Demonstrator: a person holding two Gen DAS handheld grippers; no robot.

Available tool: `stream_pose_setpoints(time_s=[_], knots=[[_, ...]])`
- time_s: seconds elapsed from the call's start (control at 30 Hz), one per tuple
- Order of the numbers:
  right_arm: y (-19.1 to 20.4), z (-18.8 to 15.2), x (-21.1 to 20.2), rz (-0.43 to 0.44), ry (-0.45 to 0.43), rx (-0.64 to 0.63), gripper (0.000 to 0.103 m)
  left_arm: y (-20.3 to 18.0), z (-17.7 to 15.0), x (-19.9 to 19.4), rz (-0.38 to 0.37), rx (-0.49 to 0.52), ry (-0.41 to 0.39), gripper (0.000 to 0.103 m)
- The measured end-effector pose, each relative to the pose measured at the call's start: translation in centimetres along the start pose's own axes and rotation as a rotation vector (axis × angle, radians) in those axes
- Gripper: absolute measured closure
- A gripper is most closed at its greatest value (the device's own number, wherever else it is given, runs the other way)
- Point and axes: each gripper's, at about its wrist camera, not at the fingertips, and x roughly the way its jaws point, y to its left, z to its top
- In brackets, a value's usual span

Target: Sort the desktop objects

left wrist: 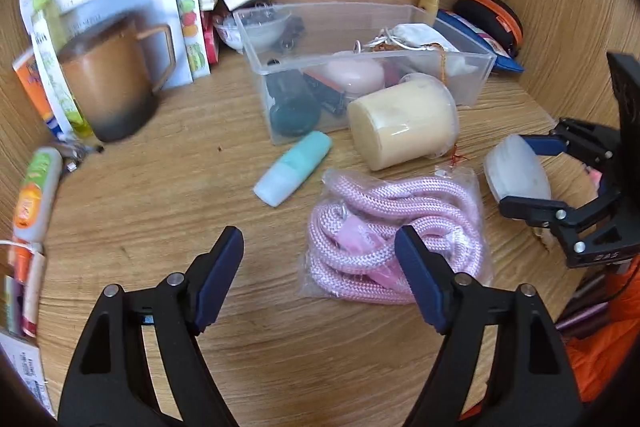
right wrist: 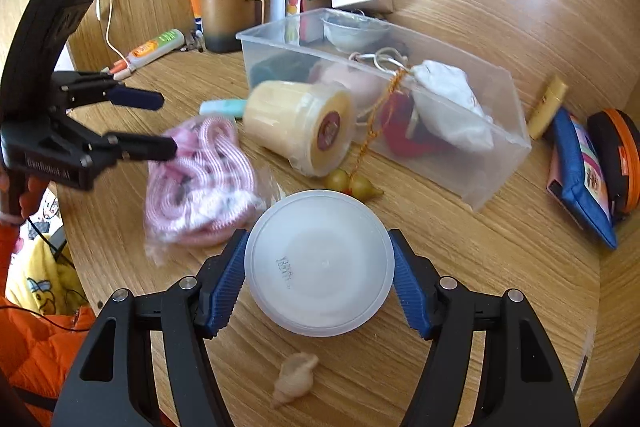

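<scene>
My right gripper [right wrist: 319,287] is shut on a round white plastic tub [right wrist: 320,263], its blue pads pressed on both sides, just above the wooden desk. In the left wrist view the tub [left wrist: 516,171] shows at the right edge, clamped in that gripper [left wrist: 520,175]. My left gripper [left wrist: 320,267] stands open over bare desk, with its right finger in front of a bagged pink rope [left wrist: 396,227]. The right wrist view has the left gripper [right wrist: 164,125] hovering by the rope's [right wrist: 200,179] left side. A clear bin [left wrist: 472,79] holding several items stands behind.
A cream jar [left wrist: 400,123] lies on its side against the bin, with a teal tube [left wrist: 294,167] beside it. A brown mug [left wrist: 112,87] and boxes fill the back left. A shell [right wrist: 294,379], a gourd charm [right wrist: 352,185] and a blue pouch [right wrist: 580,171] lie near the bin [right wrist: 480,155].
</scene>
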Motion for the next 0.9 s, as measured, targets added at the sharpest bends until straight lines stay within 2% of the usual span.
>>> stream_pose_setpoints(time_s=[0.07, 0.13, 0.23, 0.4, 0.47, 0.6, 0.73, 0.9], knots=[[0.2, -0.2, 0.0, -0.006, 0.006, -0.007, 0.039, 0.5, -0.1, 0.6, -0.079, -0.03, 0.043, 0.024], [0.4, -0.2, 0.2, 0.0, 0.009, -0.012, 0.039, 0.6, -0.4, 1.3, -0.116, -0.041, 0.076, 0.024], [0.9, -0.1, 0.5, 0.009, 0.011, -0.026, 0.039, 0.1, -0.4, 1.6, -0.133, -0.017, 0.075, 0.015], [1.8, 0.1, 1.3, 0.016, 0.02, -0.052, 0.04, -1.9, -0.4, 1.9, -0.213, 0.062, 0.069, 0.013], [2.0, 0.2, 1.5, 0.015, 0.025, -0.063, 0.041, -2.7, -0.4, 2.0, -0.192, 0.09, 0.05, 0.012], [1.5, 0.3, 1.6, 0.035, 0.025, -0.035, 0.041, -2.3, -0.2, 2.0, -0.217, 0.048, 0.039, 0.013], [2.0, 0.6, 1.4, 0.018, 0.011, -0.053, 0.041, -2.6, -0.2, 1.5, -0.171, 0.043, 0.002, 0.012], [1.6, 1.3, 0.2, 0.038, -0.024, -0.041, 0.041, -2.6, 0.0, -0.2, -0.172, 0.031, -0.05, 0.013]])
